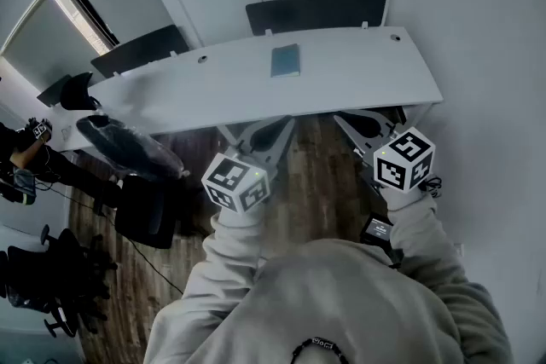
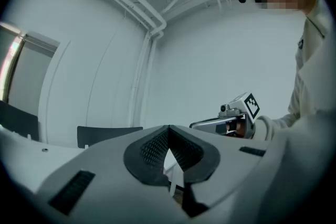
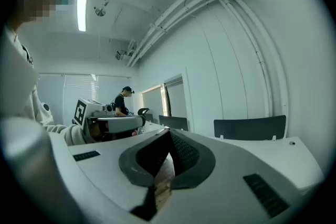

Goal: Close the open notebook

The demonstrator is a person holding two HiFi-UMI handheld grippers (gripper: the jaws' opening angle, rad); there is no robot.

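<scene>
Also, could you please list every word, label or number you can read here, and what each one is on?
No text here can be read.
Cube on left gripper, cube on right gripper: black-and-white square patterns, no letters.
Notebook cover: no print made out.
Pale print at the person's collar: too small to read.

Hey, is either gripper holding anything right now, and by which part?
Nothing is held. The left gripper and the right gripper both have their jaws together and empty, short of the table where the notebook lies.
</scene>
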